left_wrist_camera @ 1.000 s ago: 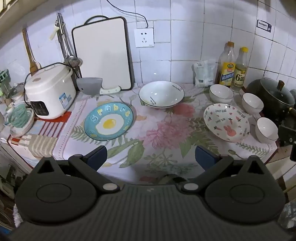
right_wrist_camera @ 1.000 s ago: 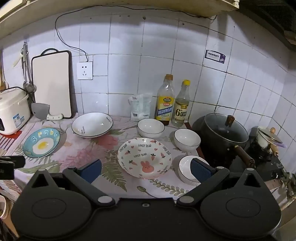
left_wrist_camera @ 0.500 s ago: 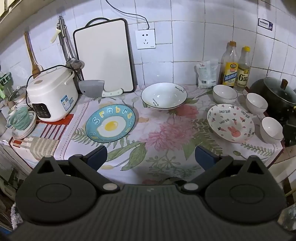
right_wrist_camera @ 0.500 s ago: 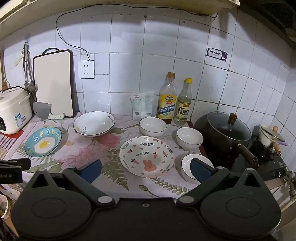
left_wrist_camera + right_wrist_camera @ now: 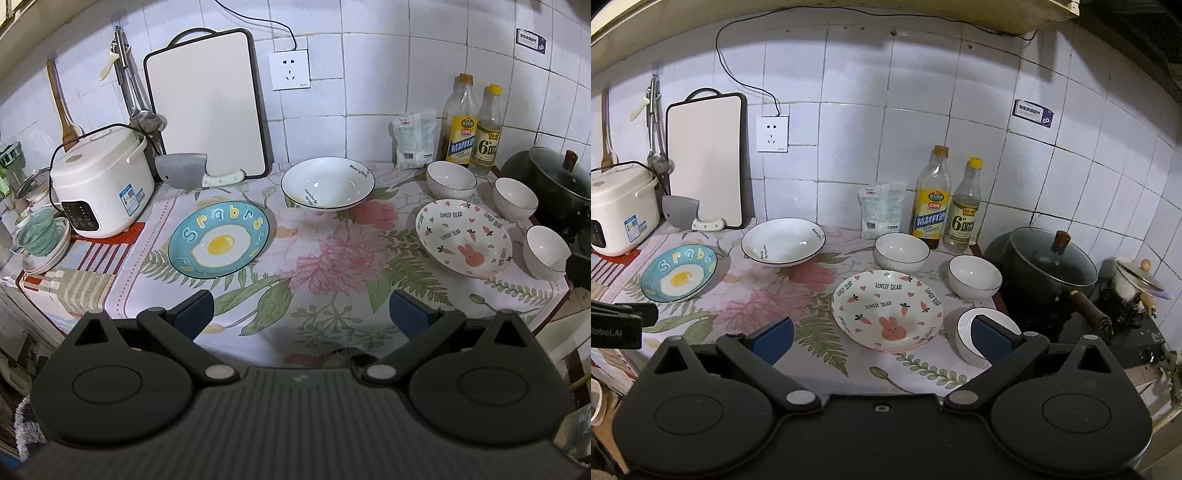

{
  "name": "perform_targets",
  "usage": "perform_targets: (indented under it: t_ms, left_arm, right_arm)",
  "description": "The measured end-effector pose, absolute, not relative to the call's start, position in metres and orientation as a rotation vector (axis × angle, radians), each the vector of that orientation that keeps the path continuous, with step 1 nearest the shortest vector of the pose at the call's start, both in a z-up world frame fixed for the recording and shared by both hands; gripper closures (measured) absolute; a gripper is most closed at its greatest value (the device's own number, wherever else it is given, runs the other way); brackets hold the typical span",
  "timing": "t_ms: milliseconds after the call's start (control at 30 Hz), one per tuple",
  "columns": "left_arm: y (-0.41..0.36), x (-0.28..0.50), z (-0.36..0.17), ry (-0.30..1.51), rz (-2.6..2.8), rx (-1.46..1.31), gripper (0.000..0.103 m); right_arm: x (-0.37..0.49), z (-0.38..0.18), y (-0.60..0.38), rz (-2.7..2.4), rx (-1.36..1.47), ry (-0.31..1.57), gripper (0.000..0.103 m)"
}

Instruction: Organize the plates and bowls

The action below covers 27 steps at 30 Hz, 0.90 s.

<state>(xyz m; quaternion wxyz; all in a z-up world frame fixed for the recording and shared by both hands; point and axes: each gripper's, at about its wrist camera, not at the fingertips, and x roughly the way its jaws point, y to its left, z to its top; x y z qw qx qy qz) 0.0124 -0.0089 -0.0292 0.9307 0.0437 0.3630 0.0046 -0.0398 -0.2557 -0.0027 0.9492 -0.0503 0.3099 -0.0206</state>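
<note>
both grippers' fingers wide, holding nothing | bunny plate [image 5: 888, 308] reads "LOVELY BEAR", right on desk [image 5: 325, 258] | egg plate [image 5: 218, 239] left | "6°" bottle [image 5: 964, 212] far | pot [image 5: 1049, 269] right, near small bowls [image 5: 975, 277]

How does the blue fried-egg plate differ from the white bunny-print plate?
The round blue plate with a fried-egg picture lies left, near the white rice cooker; the white plate with a pink bunny and carrots lies right, among small white bowls. The blue one looks flatter, the bunny one deeper. Both sit upright, empty and ungripped on the floral cloth.
</note>
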Motion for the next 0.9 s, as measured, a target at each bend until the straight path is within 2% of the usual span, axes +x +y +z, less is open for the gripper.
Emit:
perform_targets:
  t_ms: [367,700,900]
  left_arm:
    - [-0.008,0.009,-0.031,0.734,0.016,0.088,0.0]
    - [-0.006,-0.004,-0.031,0.62,0.027,0.1,0.0]
    - [-0.004,-0.003,-0.031,0.616,0.017,0.068,0.0]
  right_arm:
    - [-0.042,-0.009,-0.254,-0.05,-0.119,0.61,0.0]
    - [-0.041,-0.012,-0.259,-0.064,-0.095,0.615,0.0]
    - [-0.042,-0.014,-0.261,-0.063,-0.092,0.615,0.0]
